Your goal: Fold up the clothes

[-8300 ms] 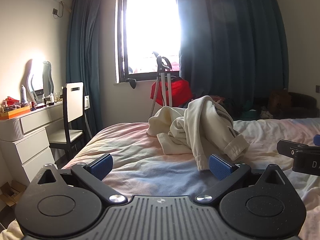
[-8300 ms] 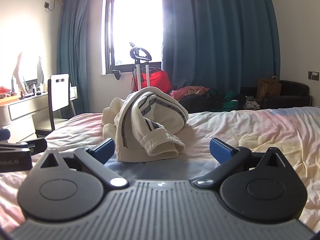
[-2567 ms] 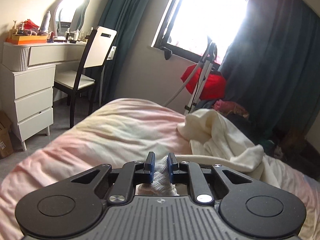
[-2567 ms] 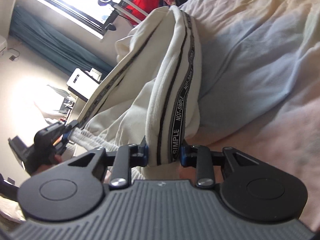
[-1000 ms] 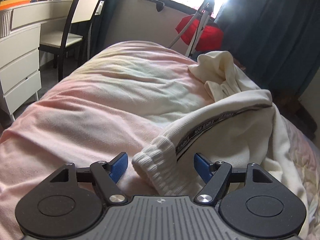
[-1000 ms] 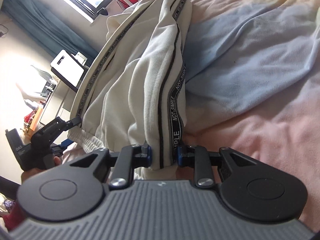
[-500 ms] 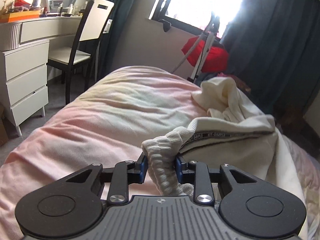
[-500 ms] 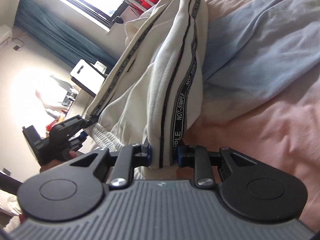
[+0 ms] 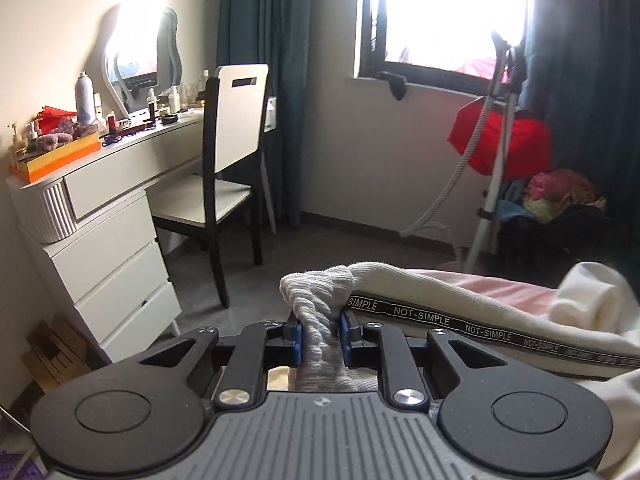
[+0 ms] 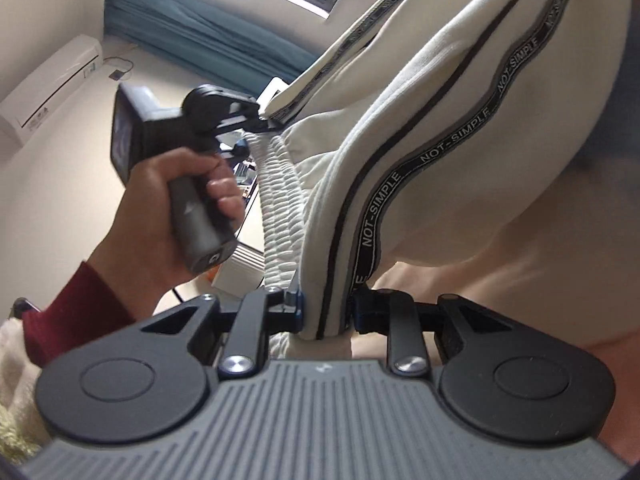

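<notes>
Cream track trousers [image 9: 460,300] with a black NOT-SIMPLE side stripe hang lifted off the bed between both grippers. My left gripper [image 9: 319,336] has its blue pads pressed on the bunched ribbed waistband [image 9: 316,284], and its jaws are still closing. In the right wrist view the trousers [image 10: 460,100] fill the upper right. My right gripper [image 10: 327,312] is shut on a fold along the striped side seam. The left gripper [image 10: 260,118] also shows there, up and to the left, held by a hand [image 10: 160,216] with a red sleeve [image 10: 68,312]. The waistband stretches between the two grippers.
A white dresser [image 9: 104,240] with bottles and a mirror stands at left, and a white chair [image 9: 228,160] is pushed against it. A garment steamer pole [image 9: 492,184], a red bag [image 9: 500,144] and a clothes pile sit under the window. The pink bed sheet [image 9: 500,284] shows behind the trousers.
The left jaws closed on the ribbed waistband, then the gripper rose and swung left towards the dresser. The right gripper kept its grip and moved, so the trousers now hang lifted between them.
</notes>
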